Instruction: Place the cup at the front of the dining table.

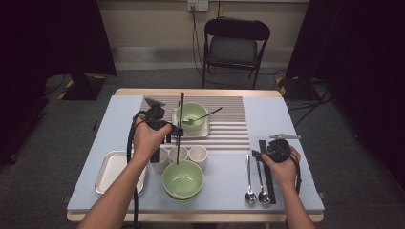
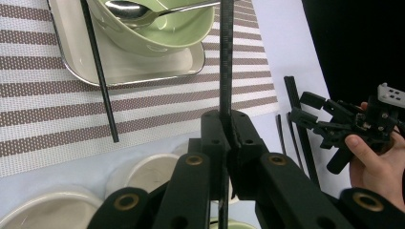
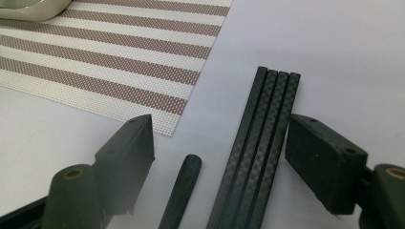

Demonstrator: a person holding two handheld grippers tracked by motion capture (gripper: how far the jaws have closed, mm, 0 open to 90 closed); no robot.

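Two grippers are at work, and from the high view I see my left gripper (image 1: pixel 177 130) clenched on one black chopstick (image 1: pixel 180 125), held over the cups (image 1: pixel 184 153) with its long axis running near to far; a second chopstick (image 1: pixel 168 138) lies just left of it by the tray (image 1: pixel 206 132); my right gripper (image 1: pixel 261 155) hangs at the near right over the bundle of sticks (image 1: pixel 267 171), with two spoons (image 1: pixel 255 183) just left of them.

In the left gripper view the jaws pinch the chopstick (image 2: pixel 225 57) tight; it rises straight out of them toward the green bowl (image 2: pixel 162 33) with its spoon (image 2: pixel 129 9); it is thin, matte and dark; the loose chopstick (image 2: pixel 99 71) lies on the striped mat (image 2: pixel 57 105).

In the right gripper view the fingers (image 3: pixel 126 152) stand released, straddling the sticks (image 3: pixel 260 143), which touch side by side, square-edged, with a woven sheen, axis pointing away between the jaws and nearer the right one; a spoon handle (image 3: pixel 184 186) lies to their left. I judge the right hand nearest for that pick.
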